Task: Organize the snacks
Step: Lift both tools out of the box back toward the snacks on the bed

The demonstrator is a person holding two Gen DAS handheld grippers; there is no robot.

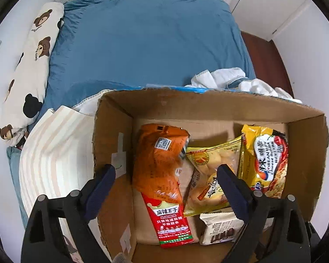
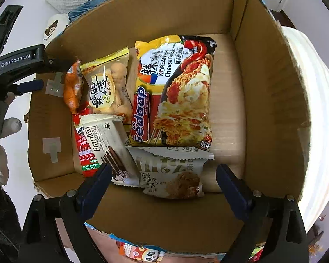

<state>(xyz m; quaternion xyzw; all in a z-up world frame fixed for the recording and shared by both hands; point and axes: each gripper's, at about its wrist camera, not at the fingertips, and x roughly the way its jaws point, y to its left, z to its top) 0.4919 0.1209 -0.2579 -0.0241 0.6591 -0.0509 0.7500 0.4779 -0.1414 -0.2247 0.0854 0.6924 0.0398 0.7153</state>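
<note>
An open cardboard box (image 1: 208, 103) holds several snack packs. In the left wrist view I see an orange-red spicy strip bag (image 1: 162, 175), a clear yellow bag of puffs (image 1: 210, 173), a yellow noodle pack (image 1: 267, 160) and a white Franzzi wafer pack (image 1: 221, 228). My left gripper (image 1: 165, 171) is open and empty above the box. In the right wrist view the noodle pack (image 2: 175, 92), Franzzi pack (image 2: 109, 144), puff bag (image 2: 107, 83) and a white oat cookie pack (image 2: 175, 173) lie in the box (image 2: 263, 87). My right gripper (image 2: 163, 171) is open, empty, over the cookie pack.
The box sits on a bed with a blue duvet (image 1: 147, 39). A bear-print pillow (image 1: 33, 65) lies at left, a striped cushion (image 1: 54, 160) beside the box, white cloth (image 1: 226, 79) behind it. The left gripper body (image 2: 17, 63) shows at the box's left wall.
</note>
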